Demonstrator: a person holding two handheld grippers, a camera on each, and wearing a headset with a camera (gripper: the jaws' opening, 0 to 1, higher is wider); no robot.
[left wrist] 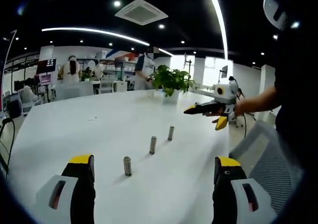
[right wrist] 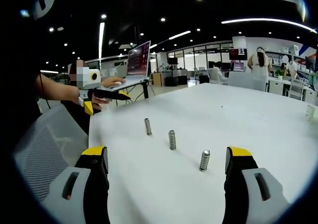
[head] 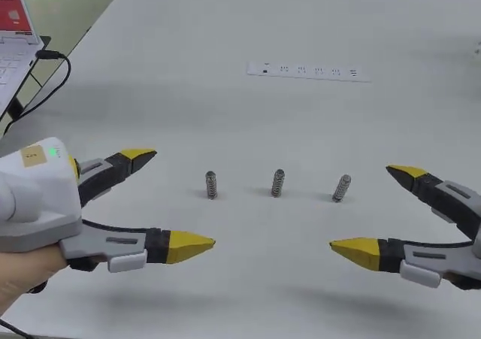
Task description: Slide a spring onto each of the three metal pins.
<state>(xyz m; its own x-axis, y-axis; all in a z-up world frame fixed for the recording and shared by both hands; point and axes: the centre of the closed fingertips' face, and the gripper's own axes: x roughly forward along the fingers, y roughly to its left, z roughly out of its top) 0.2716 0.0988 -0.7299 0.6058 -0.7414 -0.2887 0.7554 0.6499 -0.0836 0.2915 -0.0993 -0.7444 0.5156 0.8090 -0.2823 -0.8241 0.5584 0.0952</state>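
**Both grippers empty, three springs standing in a row**

My left gripper (head: 180, 198) is spread wide with nothing between its jaws. It hangs just above the table (head: 225, 113) at the near left. My right gripper (head: 362, 207) mirrors it at the near right, also wide and empty. Between them, slightly farther off, three springs stand in a line: the left spring (head: 210, 185), the middle spring (head: 278, 183) and the right spring (head: 342, 189). The first two are upright and the right one leans a little. I cannot make out the pins inside the coils, so I judge rather than see that each spring already sits on one.

Farther back lies a power strip (head: 308, 71), with a laptop (head: 11, 31) at the far left edge.

The risks I see:
- The leaning right spring is near my right gripper's far jaw, and a careless sweep could tip it or lift it off.
- Pinching any coil off-centre could make it spring away across the smooth tabletop.
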